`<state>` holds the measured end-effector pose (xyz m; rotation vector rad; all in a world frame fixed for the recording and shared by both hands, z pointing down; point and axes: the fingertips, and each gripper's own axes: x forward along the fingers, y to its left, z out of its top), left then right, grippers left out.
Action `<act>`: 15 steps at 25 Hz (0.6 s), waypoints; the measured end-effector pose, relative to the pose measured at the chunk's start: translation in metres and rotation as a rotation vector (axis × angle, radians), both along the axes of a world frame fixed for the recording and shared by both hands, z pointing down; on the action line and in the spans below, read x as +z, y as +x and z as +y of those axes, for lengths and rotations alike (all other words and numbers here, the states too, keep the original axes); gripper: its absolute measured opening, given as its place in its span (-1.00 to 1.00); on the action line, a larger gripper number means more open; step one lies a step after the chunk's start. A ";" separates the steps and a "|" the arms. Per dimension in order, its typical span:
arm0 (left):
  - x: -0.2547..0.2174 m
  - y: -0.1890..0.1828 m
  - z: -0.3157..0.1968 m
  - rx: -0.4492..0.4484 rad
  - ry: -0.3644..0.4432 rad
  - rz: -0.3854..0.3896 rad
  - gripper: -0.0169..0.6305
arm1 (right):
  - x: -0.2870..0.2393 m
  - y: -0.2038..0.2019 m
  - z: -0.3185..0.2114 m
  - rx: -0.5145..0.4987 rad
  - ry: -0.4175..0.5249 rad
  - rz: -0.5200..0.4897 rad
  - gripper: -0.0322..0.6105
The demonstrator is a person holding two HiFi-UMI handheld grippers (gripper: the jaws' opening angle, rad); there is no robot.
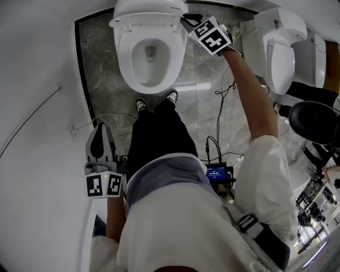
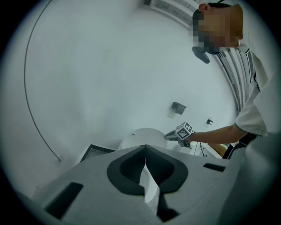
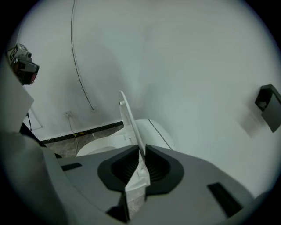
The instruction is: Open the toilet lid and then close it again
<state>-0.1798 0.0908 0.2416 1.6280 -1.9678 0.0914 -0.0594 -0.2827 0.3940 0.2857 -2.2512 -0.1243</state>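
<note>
The white toilet [image 1: 123, 58] stands at the top of the head view with its bowl uncovered and its lid [image 1: 151, 6] raised at the back. My right gripper [image 1: 187, 21] reaches to the lid's right edge and is shut on it. In the right gripper view the thin lid [image 3: 129, 127] stands almost upright, clamped between the jaws of the right gripper [image 3: 139, 154], with the seat [image 3: 101, 147] below. My left gripper [image 1: 101, 133] hangs low at the left, far from the toilet, shut and holding nothing. The left gripper [image 2: 145, 151] looks toward the toilet [image 2: 142, 136] and the right gripper [image 2: 170, 136].
A second white toilet [image 1: 279, 53] stands at the right. Cables [image 1: 223, 101] and a small box with a blue screen [image 1: 217, 172] lie on the marble floor. A black round seat [image 1: 313, 122] is at the far right. My shoes [image 1: 141, 103] touch the bowl's front.
</note>
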 end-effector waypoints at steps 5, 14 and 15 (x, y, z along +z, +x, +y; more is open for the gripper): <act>0.001 0.012 0.004 0.044 0.002 0.005 -0.92 | 0.001 0.009 0.015 -0.010 0.024 0.018 -0.79; 0.013 0.014 0.068 0.062 0.027 0.015 -0.92 | 0.004 0.018 0.072 -0.020 0.049 0.040 -0.78; 0.013 0.012 0.080 0.065 0.036 0.018 -0.92 | 0.005 0.019 0.079 -0.023 0.052 0.044 -0.78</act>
